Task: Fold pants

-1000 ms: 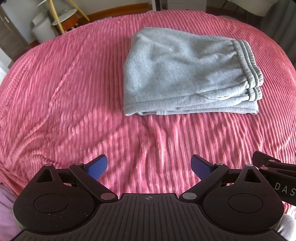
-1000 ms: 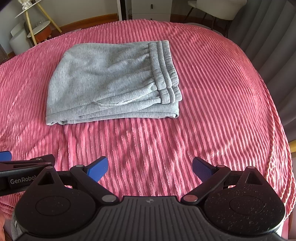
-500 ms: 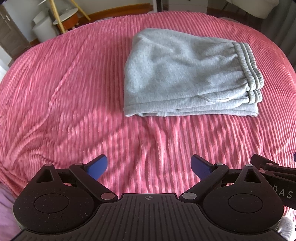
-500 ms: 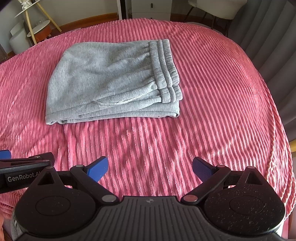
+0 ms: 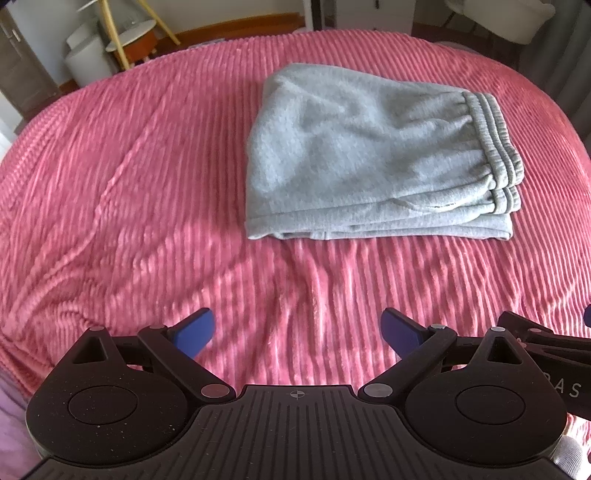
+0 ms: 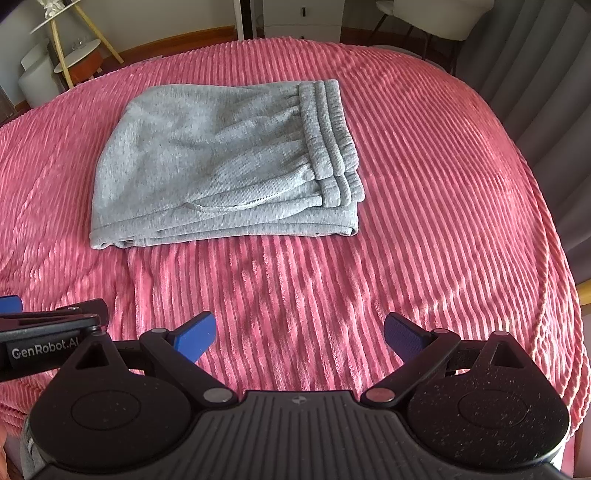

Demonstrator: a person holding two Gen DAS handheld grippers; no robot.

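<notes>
Grey pants (image 5: pixel 373 155) lie folded into a compact stack on the pink ribbed bedspread (image 5: pixel 129 192), the elastic waistband on the right side. They also show in the right wrist view (image 6: pixel 221 162). My left gripper (image 5: pixel 297 330) is open and empty, hovering over the bedspread well in front of the pants. My right gripper (image 6: pixel 299 334) is open and empty, also in front of the pants. Each gripper shows at the other view's edge: the right gripper's body (image 5: pixel 546 354) and the left gripper's body (image 6: pixel 48 336).
The bedspread (image 6: pixel 443 206) covers a bed that drops off at the right edge. Grey curtains (image 6: pixel 535 66) hang at the right. White stools and a yellow-legged stand (image 5: pixel 110 48) sit on the floor beyond the far left. A white dresser (image 6: pixel 303 18) stands behind.
Both grippers have drifted slightly back from the pants; the pants sit a little higher in both views. The jaws stay open and the pants have not moved.
</notes>
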